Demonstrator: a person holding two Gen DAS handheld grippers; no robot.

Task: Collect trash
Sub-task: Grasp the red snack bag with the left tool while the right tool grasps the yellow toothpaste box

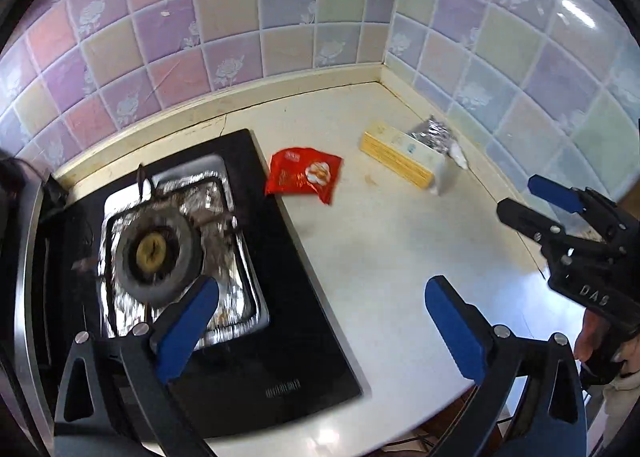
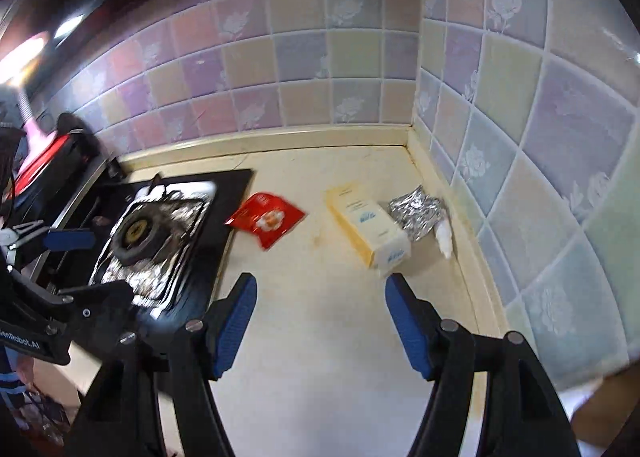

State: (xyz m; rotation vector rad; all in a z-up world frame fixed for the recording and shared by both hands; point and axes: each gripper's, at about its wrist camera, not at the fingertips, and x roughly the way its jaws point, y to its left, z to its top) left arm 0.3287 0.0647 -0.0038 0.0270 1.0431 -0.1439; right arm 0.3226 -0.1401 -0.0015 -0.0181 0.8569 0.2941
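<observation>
A red snack wrapper (image 1: 305,174) lies on the white counter (image 1: 380,241) beside the stove; it also shows in the right wrist view (image 2: 267,218). A yellow and white carton (image 1: 400,158) lies on its side near the right wall, also in the right wrist view (image 2: 368,225). Crumpled silver foil (image 1: 433,133) and a white scrap (image 1: 458,156) lie behind it, against the wall; the foil (image 2: 416,209) and scrap (image 2: 445,240) show in the right wrist view too. My left gripper (image 1: 322,297) is open and empty above the stove's edge. My right gripper (image 2: 321,295) is open and empty, short of the carton.
A black gas stove (image 1: 256,257) with a foil-lined burner (image 1: 156,249) fills the left. Tiled walls (image 1: 280,17) meet in the far right corner. The right gripper (image 1: 532,199) shows at the right edge of the left wrist view. A red and black item (image 2: 52,153) sits far left.
</observation>
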